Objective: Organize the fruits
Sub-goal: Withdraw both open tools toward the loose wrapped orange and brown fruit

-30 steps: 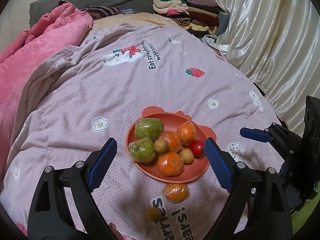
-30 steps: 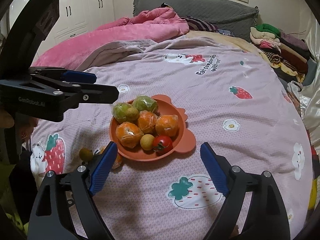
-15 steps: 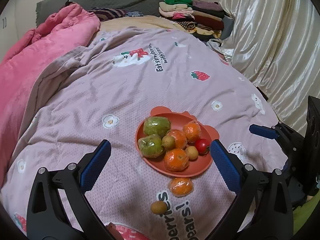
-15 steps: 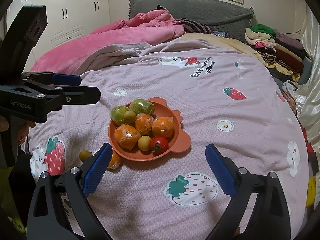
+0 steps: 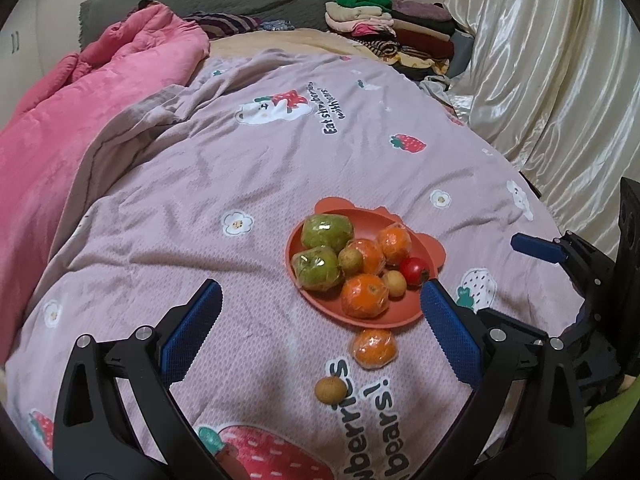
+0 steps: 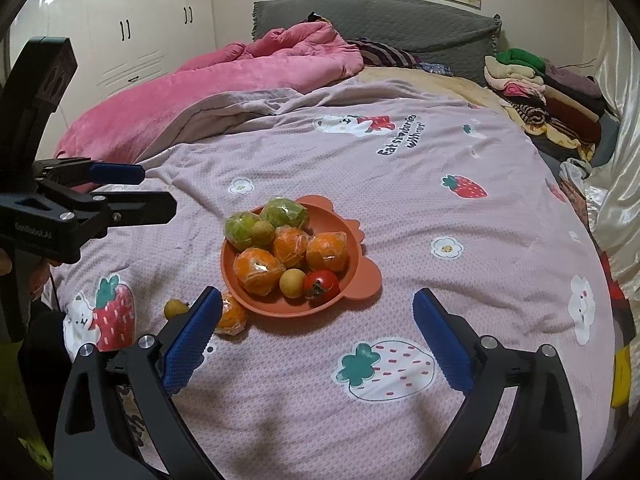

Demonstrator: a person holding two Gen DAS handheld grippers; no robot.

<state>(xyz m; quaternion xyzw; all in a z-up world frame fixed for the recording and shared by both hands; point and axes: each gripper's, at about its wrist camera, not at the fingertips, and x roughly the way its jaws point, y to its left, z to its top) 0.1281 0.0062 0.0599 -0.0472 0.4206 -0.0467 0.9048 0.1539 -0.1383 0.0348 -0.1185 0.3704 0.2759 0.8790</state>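
Hovering over the bed (image 5: 168,208), the left claw (image 5: 320,320) is spread wide with nothing between its pads, its jaws having just been opening. Ahead sits the orange plate (image 5: 400,318) of wrapped fruit, with one wrapped orange (image 5: 374,348) and a small brown fruit (image 5: 330,389) loose on the cover beside it. Further right, the right claw (image 6: 318,328) is likewise released and empty, jaws just widened.

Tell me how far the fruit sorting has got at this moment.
Mostly done: the orange bear-eared plate holds two wrapped green fruits, three wrapped oranges, two small yellow-brown fruits and a red tomato. Nothing is in hand: the left gripper and right gripper are both open and empty, their jaws having just widened. Left: the wrapped orange and small brown fruit lying on the pink bedspread.
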